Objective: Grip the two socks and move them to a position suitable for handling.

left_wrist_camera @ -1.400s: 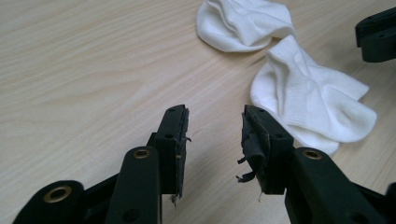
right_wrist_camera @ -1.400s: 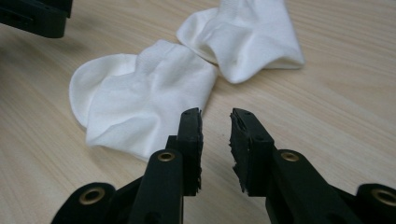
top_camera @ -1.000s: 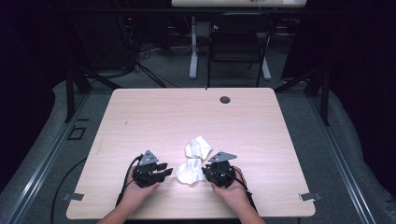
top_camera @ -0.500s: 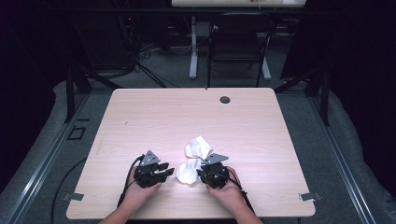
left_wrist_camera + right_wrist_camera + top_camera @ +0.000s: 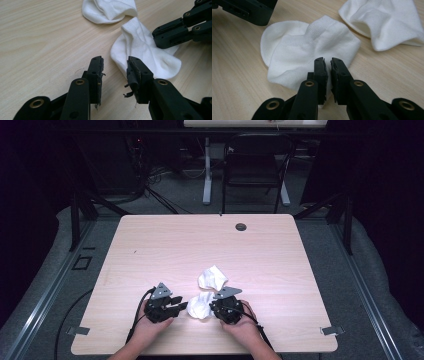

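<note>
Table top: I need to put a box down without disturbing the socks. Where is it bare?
The table is bare across its far half up to the grommet hole, and along both side edges. It is crowded near the front, around the two socks and both grippers.

Two white socks: near sock (image 5: 199,305), far sock (image 5: 212,278), both on the tabletop (image 5: 175,245). Two hand-held grippers: left gripper (image 5: 181,308), right gripper (image 5: 214,306), each with two black fingers. Two hands, one per gripper. One dark round grommet (image 5: 241,227) at the tabletop's far edge. One chair (image 5: 255,165) beyond it.
</note>
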The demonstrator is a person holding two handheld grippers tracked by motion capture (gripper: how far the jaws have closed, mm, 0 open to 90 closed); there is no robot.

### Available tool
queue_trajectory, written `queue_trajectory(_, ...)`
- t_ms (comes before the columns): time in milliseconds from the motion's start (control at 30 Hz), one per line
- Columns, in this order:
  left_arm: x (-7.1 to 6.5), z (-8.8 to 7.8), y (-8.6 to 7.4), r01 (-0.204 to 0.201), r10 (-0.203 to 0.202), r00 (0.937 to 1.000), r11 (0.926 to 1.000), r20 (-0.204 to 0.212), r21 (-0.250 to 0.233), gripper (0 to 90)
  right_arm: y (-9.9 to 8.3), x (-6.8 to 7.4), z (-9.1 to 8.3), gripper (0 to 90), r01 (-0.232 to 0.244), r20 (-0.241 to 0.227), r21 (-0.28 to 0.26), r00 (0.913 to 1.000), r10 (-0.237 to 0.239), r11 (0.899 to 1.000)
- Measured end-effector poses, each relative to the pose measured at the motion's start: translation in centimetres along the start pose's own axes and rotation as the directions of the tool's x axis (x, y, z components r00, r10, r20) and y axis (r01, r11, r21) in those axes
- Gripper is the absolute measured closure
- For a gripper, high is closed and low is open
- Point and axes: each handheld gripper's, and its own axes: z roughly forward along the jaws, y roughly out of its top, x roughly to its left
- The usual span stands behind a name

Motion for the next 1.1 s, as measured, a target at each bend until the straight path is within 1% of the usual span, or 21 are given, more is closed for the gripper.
queue_trajectory(133,-0.4,0.1,-0.1,0.0,0.0,0.9999,1.0,0.01,0.01,65.9,0.0,0.5,-0.1,83.5,0.014,-0.012,0.013,0.9998,-0.014,1.0)
queue_trajectory(167,-0.4,0.2,-0.2,-0.01,0.009,0.9999,0.9998,0.011,0.018,66.7,0.0,0.7,0.0,83.4,0.014,-0.016,0.009,0.9998,-0.014,1.0)
queue_trajectory(200,-0.5,0.2,-0.2,-0.001,0.001,0.9999,0.9998,0.015,0.02,67.8,0.0,0.8,0.0,83.4,0.022,-0.014,0.013,0.9997,-0.022,1.0)
queue_trajectory(267,-0.7,0.3,-0.3,-0.004,0.004,0.9998,0.9995,0.021,0.032,69.0,0.0,0.9,-0.1,83.2,0.029,-0.018,0.022,0.9994,-0.029,0.999)
queue_trajectory(333,-0.8,0.2,-0.3,-0.006,0.005,0.9997,0.9995,0.023,0.031,69.0,0.0,0.9,-0.1,83.2,0.026,-0.018,0.021,0.9995,-0.026,0.999)
queue_trajectory(367,-0.9,0.0,-0.3,0.005,-0.006,0.9994,0.9998,0.033,0.02,68.9,0.0,1.0,-0.1,83.0,0.023,-0.014,0.013,0.9996,-0.023,1.0)
queue_trajectory(400,-0.9,0.0,-0.3,0.005,-0.006,0.9994,0.9998,0.033,0.02,68.7,0.0,1.0,-0.1,83.0,0.023,-0.014,0.013,0.9996,-0.023,1.0)
queue_trajectory(467,-1.0,-0.4,-0.1,0.013,-0.013,0.999,0.9999,0.043,0.001,68.1,0.0,1.0,-0.1,82.9,0.021,-0.02,0.018,0.9996,-0.02,1.0)
queue_trajectory(500,-1.1,-0.6,0.0,0.004,-0.003,0.9985,1.0,0.054,-0.001,67.5,0.0,1.0,-0.1,82.5,0.02,-0.019,0.014,0.9996,-0.02,1.0)
queue_trajectory(533,-1.1,-0.6,0.0,0.004,-0.003,0.9985,1.0,0.054,-0.001,67.6,0.0,1.0,-0.1,82.5,0.02,-0.019,0.014,0.9996,-0.02,1.0)
queue_trajectory(567,-1.1,-0.4,0.0,0.002,-0.003,0.9986,0.9999,0.053,0.012,67.6,0.0,1.0,-0.1,82.4,0.019,-0.018,0.013,0.9996,-0.019,1.0)
queue_trajectory(667,-1.1,0.1,-0.3,-0.005,0.003,0.9993,0.9988,0.036,0.048,68.7,0.0,0.9,-0.2,82.1,0.018,-0.02,0.02,0.9997,-0.017,1.0)
queue_trajectory(733,-1.0,0.2,-0.5,-0.001,0.0,0.9998,0.998,0.022,0.064,70.5,0.0,0.9,-0.1,81.9,0.013,-0.021,0.016,0.9997,-0.012,1.0)
queue_trajectory(767,-1.0,0.2,-0.5,-0.001,0.0,0.9998,0.998,0.022,0.064,71.1,0.0,0.9,-0.1,81.9,0.013,-0.021,0.016,0.9997,-0.012,1.0)
queue_trajectory(833,-0.8,0.1,-0.7,-0.004,0.002,0.9998,0.9968,0.022,0.079,72.9,-0.1,0.9,-0.1,81.5,0.016,-0.02,0.012,0.9997,-0.016,1.0)
queue_trajectory(900,-0.9,0.1,-0.8,-0.001,-0.001,0.9998,0.9968,0.022,0.08,74.0,-0.1,0.9,-0.1,81.3,0.012,-0.02,0.007,0.9997,-0.012,1.0)
queue_trajectory(933,-0.9,0.2,-0.9,-0.009,0.007,0.9997,0.9963,0.024,0.086,75.9,-0.2,1.0,-0.1,81.1,0.003,-0.018,-0.002,0.9998,-0.003,1.0)
queue_trajectory(1000,-0.9,0.2,-0.9,-0.008,0.006,0.9997,0.9963,0.023,0.086,77.9,-0.2,1.0,-0.1,80.1,0.002,-0.018,0.0,0.9998,-0.002,1.0)
queue_trajectory(1033,-1.0,0.3,-1.0,-0.015,0.013,0.9996,0.9962,0.023,0.086,77.9,-0.2,1.0,-0.1,80.1,0.002,-0.018,0.0,0.9998,-0.002,1.0)
queue_trajectory(1067,-1.3,0.4,-1.1,-0.025,0.022,0.9994,0.9951,0.026,0.095,79.9,-0.1,1.0,-0.2,77.9,0.004,-0.014,0.005,0.9999,-0.004,1.0)
queue_trajectory(1100,-1.4,0.4,-1.1,-0.031,0.029,0.9993,0.995,0.022,0.094,80.5,0.0,1.0,-0.4,77.2,0.004,-0.01,0.004,0.9999,-0.004,1.0)
